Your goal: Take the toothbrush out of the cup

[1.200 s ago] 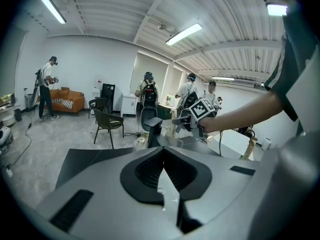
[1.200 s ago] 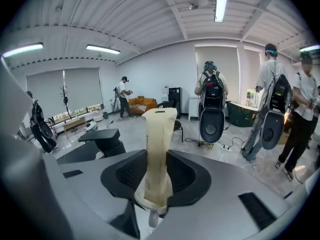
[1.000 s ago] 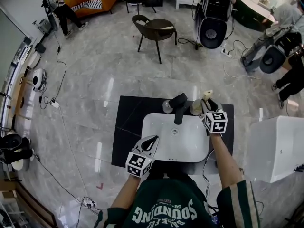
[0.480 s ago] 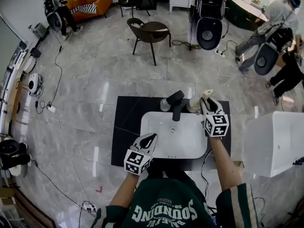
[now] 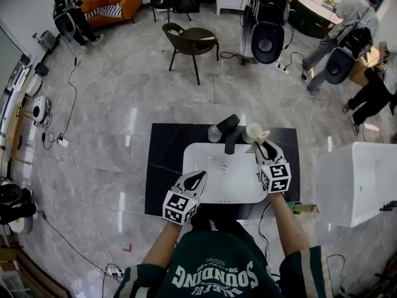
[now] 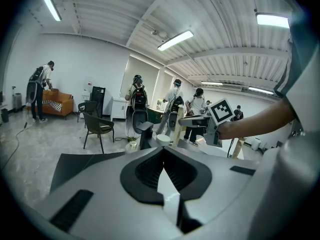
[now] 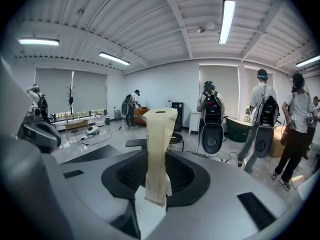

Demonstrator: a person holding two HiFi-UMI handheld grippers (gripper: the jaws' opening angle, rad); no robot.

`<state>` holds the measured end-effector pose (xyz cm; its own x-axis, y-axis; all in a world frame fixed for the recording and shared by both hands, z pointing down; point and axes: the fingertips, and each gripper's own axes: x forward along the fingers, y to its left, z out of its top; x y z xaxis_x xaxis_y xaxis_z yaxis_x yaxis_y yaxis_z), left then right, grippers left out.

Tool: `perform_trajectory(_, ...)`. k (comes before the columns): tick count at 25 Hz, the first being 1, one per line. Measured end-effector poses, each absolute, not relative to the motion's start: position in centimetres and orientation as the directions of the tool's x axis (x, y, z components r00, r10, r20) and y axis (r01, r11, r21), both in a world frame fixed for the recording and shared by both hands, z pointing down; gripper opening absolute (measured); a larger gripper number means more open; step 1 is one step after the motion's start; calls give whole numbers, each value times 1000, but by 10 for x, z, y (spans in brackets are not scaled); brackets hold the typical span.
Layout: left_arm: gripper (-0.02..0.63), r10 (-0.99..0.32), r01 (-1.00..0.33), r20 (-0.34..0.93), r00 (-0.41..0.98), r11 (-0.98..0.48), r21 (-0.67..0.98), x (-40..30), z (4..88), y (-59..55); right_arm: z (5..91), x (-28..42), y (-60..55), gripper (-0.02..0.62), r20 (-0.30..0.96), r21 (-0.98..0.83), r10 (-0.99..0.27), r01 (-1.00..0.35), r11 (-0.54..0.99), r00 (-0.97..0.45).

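Extraction looks finished: your right gripper (image 5: 267,146) clamps the toothbrush (image 7: 159,149) just beside the cup (image 5: 252,131). Carry it well clear; your left gripper (image 5: 199,179) sits closed, empty.

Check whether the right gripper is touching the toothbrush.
Touching. In the right gripper view, the right gripper has its jaws clamped on the beige toothbrush, which stands upright between them.

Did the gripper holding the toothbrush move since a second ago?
Yes. The right gripper has pulled back from the cup beside the faucet, toward the person, with the toothbrush clamped in it.
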<state>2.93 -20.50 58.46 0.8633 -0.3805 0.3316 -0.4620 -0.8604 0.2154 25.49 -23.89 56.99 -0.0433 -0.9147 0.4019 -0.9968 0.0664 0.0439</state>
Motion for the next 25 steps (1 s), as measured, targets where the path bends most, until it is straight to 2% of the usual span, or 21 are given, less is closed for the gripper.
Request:
perform_trajectory(12, 11, -417, -497, 323, 849, -839, 222, 3, 585, -215, 591, 184, -213, 137, 437, -33, -887, -988, 153, -152)
perform_trajectory(25, 11, -534, -616, 334, 777, -753, 230, -65, 587, -225, 607, 74, -213, 137, 472, -132, -796, -923, 360, -378)
